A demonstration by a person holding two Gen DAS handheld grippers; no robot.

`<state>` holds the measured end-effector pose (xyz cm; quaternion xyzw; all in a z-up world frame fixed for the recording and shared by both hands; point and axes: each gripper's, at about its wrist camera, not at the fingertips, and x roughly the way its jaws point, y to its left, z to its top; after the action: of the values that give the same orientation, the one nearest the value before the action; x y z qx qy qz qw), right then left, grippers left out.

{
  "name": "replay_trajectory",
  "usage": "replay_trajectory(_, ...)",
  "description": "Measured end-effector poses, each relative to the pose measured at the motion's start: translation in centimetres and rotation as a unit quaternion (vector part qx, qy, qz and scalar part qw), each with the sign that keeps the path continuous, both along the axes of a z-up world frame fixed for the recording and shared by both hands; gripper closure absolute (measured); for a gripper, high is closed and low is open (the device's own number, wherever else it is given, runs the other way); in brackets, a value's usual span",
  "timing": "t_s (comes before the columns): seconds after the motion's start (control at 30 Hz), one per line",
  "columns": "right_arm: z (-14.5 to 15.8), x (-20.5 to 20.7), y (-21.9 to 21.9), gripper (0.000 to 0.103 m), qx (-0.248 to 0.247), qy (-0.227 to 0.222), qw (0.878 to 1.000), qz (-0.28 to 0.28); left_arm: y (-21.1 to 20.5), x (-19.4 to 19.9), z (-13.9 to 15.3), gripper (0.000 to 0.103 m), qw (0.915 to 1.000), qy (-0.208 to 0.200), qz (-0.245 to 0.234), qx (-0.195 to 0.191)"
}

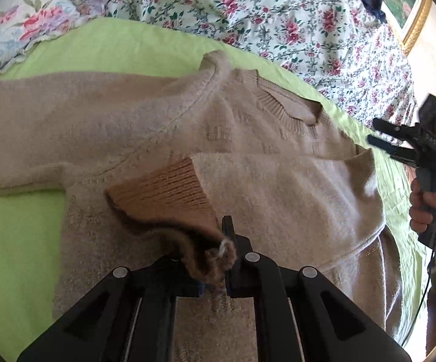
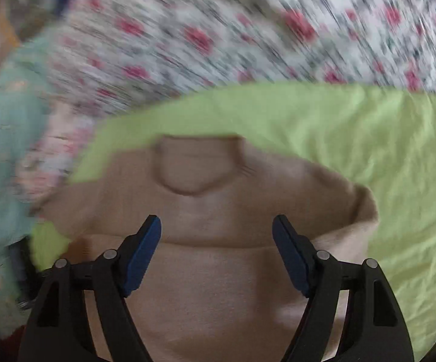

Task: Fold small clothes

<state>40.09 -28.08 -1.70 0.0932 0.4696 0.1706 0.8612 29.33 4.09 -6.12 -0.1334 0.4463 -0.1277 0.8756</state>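
**Cuff pinned at the near edge, free claw off to the side**

While the beige sweater [image 1: 163,126] lay spread across the green sheet [image 1: 15,235] on the bed, its collar [image 1: 290,108] pointed toward the far edge and the floral bedspread [image 1: 278,15] beyond. The left gripper [image 1: 227,259] was pressed together on the ribbed cuff [image 1: 163,190] of one sleeve, which already lay folded across the chest, so the pinched end sat over the body of the garment, near its middle. The other sleeve [image 1: 21,111] stretched straight out toward the sheet's left edge in the left wrist view, its long axis running across the bed, at right angles to the line from collar to hem.

The right gripper [image 2: 217,250] hung above the sweater's right shoulder side with its jaws spread and nothing between them; the blue pads [image 2: 144,256] stood well apart. A hand [image 1: 429,208] held its handle beyond the garment's right edge.

Judging by this, the outstretched sleeve lay on the left claw's side, far from the free right claw, so the left one was the nearer once it let go of the cuff.

No brand, label or legible writing showed on the sweater or bedding.
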Motion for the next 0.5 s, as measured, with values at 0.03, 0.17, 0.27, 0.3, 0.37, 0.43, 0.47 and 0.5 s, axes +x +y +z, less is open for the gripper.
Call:
replay_trajectory(0.03,-0.6,0.6,-0.2,0.026,-0.022,0.017,1.0,-0.005,0.1,0.1,0.0,0.095,1.0,0.0,0.0,-0.001)
replay_trajectory(0.17,-1.8,1.0,-4.6,0.026,-0.209,0.044,0.97,-0.113,-0.2,0.0,0.6,0.095,0.9999,-0.01,-0.005,0.006)
replay_trajectory(0.27,-0.8,-1.3,-9.2,0.026,-0.166,0.033,0.971,-0.169,-0.7,0.1,1.1,0.095,0.9996,-0.021,-0.007,0.015)
replay_trajectory(0.3,-0.3,-2.1,-9.7,0.026,-0.147,0.021,0.974,-0.173,-0.7,0.2,1.1,0.095,0.9996,-0.021,-0.006,0.016)
replay_trajectory(0.37,0.4,-3.8,-9.8,0.026,-0.115,-0.002,0.98,-0.164,-0.7,0.5,1.0,0.095,0.9997,-0.018,-0.004,0.017)
replay_trajectory(0.43,0.1,-5.0,-9.3,0.026,-0.071,-0.007,0.987,-0.143,-0.6,0.5,0.9,0.095,0.9997,-0.017,0.001,0.016)
replay_trajectory(0.47,-0.2,-5.2,-8.7,0.026,-0.067,-0.006,0.988,-0.14,-0.4,0.4,0.9,0.095,0.9997,-0.017,0.005,0.016)
replay_trajectory(0.5,-0.7,-5.3,-8.1,0.026,-0.072,-0.003,0.988,-0.133,-0.3,0.3,0.9,0.095,0.9997,-0.017,0.009,0.016)
